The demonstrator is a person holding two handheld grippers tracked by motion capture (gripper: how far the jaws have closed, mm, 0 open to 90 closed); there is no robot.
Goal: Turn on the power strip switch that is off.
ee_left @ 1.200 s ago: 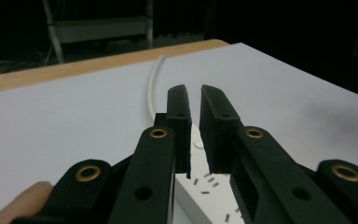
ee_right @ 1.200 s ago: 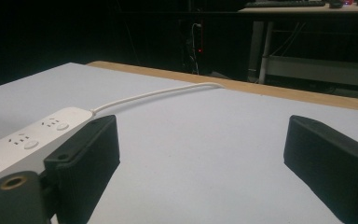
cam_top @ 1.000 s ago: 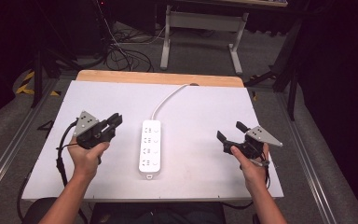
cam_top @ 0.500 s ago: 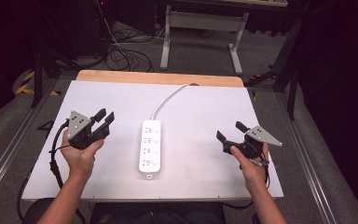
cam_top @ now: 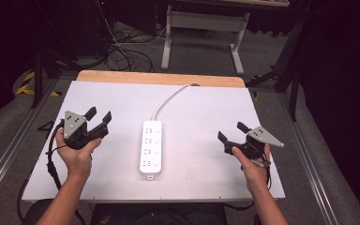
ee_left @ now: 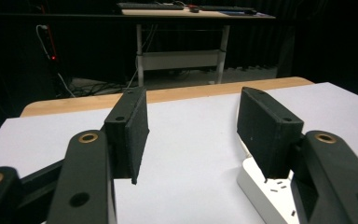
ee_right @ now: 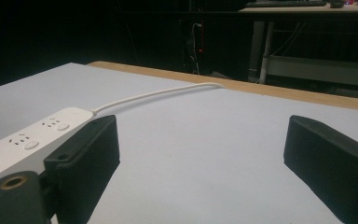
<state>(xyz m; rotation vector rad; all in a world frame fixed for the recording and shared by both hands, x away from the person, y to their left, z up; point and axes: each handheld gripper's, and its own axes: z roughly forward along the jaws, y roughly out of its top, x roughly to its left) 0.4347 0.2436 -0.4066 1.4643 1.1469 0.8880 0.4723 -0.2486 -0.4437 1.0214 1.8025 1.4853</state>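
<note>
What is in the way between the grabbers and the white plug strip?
Nothing visible. The power strip lies alone mid-table; bare white tabletop separates it from the open left gripper and open right gripper.

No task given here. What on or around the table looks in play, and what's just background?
Likely in play:
- power strip with its white cord
- left tongs, open
- right tongs, open

Just background:
- far desk
- floor cables
</note>
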